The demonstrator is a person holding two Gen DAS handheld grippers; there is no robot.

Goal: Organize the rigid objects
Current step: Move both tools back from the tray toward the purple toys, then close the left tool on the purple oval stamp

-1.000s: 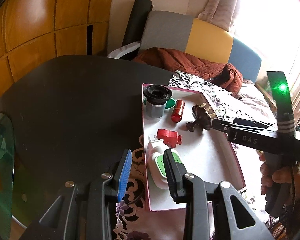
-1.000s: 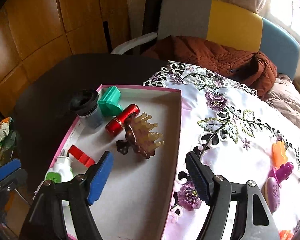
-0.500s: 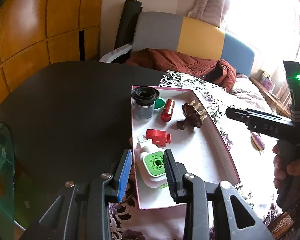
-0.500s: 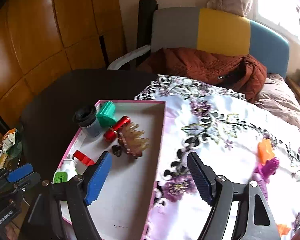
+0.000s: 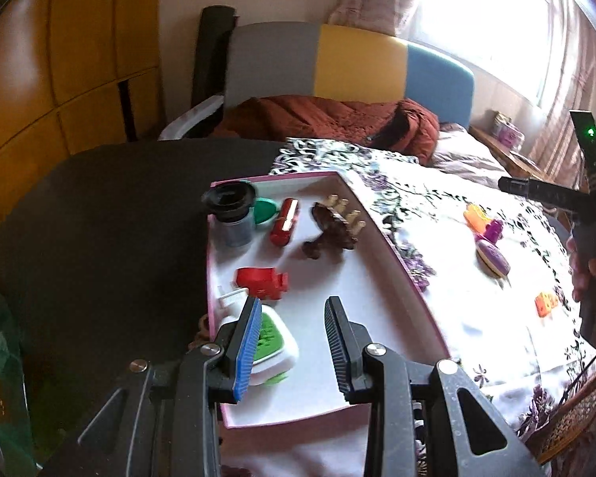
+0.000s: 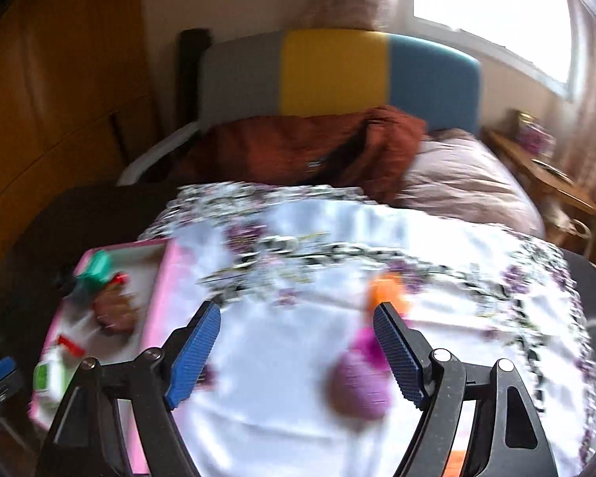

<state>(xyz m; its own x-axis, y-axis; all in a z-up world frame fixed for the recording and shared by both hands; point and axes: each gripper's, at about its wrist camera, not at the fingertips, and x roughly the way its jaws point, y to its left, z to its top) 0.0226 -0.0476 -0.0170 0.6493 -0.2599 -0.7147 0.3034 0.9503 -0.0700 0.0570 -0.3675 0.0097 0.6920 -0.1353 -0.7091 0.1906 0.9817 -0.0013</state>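
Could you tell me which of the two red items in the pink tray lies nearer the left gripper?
The blocky red clip, just beyond the left gripper. The other, a glossy red cylinder, lies farther back, between the green piece and the brown hair claw.

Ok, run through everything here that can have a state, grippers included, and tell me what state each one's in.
left gripper: open, nothing between its fingers
right gripper: open, just been opening, empty
pink tray: partly filled
black-capped jar: upright, capped
red tube: lying down
brown hair claw: on its side, in the tray
purple oval: outside the tray, on the cloth
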